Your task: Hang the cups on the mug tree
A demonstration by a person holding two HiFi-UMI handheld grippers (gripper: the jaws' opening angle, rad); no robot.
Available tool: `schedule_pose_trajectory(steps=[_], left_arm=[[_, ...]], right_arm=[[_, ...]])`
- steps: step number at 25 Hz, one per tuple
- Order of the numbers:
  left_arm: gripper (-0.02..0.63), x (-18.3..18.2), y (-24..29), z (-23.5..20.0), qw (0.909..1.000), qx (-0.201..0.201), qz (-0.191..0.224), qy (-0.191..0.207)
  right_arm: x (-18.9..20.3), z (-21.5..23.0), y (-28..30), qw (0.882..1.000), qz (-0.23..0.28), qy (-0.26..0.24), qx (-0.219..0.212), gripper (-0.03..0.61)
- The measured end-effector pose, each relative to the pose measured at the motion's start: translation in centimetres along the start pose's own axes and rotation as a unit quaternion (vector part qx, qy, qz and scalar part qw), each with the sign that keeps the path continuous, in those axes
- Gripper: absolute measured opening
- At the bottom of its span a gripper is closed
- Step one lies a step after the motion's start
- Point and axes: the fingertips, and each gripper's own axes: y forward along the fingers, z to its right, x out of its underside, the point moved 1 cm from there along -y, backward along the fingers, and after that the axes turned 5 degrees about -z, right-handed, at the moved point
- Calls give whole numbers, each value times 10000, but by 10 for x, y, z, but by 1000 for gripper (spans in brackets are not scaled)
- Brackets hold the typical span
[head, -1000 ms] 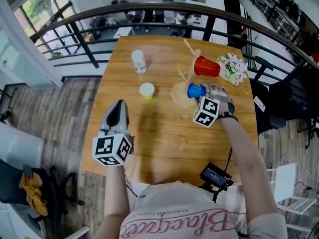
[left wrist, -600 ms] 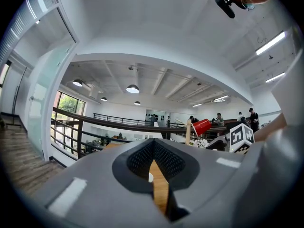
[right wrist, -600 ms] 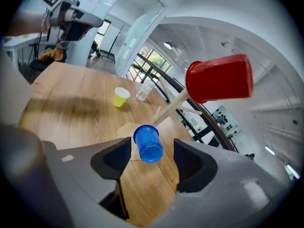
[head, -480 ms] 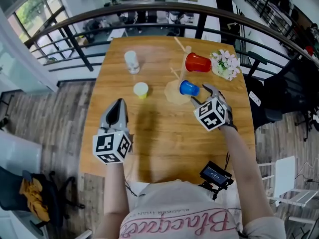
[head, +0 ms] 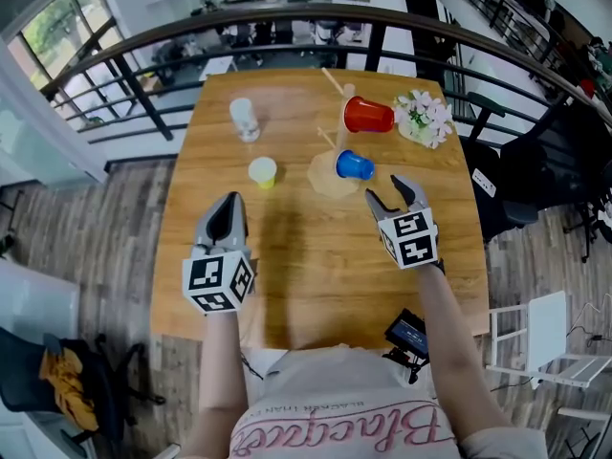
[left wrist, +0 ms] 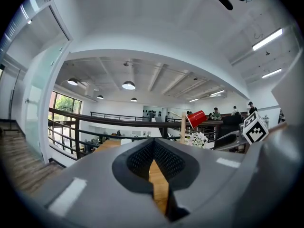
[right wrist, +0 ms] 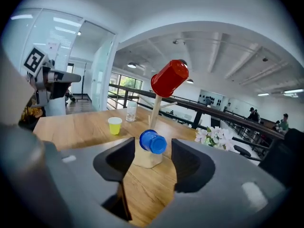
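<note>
The jaws of the right gripper [head: 392, 197] stand apart and have just been closing. Nothing sits between them, and they point at the blue cup [head: 355, 165] from just short of it. The jaws of the left gripper [head: 228, 205] are clenched on nothing, above the near left part of the counter [head: 306, 256].

The blue cup hangs on a low peg of the mug tree [head: 323, 176], and the red cup [head: 367, 115] sits tilted on a higher peg. The yellow cup [head: 262, 171] stands upright to the left of the tree, apart from it, and a clear cup [head: 242, 118] stands beyond it near the far edge. A bunch of pale flowers [head: 422, 118] lies by the right edge, close to the red cup.

Bare wood lies between the two grippers and around the yellow cup. A dark curved railing [head: 287, 22] runs just past the far edge. A black chair [head: 535, 175] crowds the right side, and the plank floor [head: 86, 218] lies to the left. A small black device [head: 409, 336] hangs at the near edge.

Each gripper's cube bears black-and-white square markers. The person's shirt [head: 335, 419] carries pink script that I cannot read with certainty.
</note>
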Motion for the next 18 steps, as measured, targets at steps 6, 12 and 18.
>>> schedule_pose_trajectory(steps=[6, 12, 18], left_arm=[[119, 11, 6, 7, 9996, 88, -186, 195], [290, 21, 13, 12, 9986, 124, -361, 362], [494, 35, 28, 10, 9975, 3, -572, 408]], right_arm=[[5, -9, -13, 9994, 187, 297, -13, 126], [10, -17, -22, 9991, 239, 355, -32, 28], [12, -16, -30, 9967, 383, 709, 8, 2]])
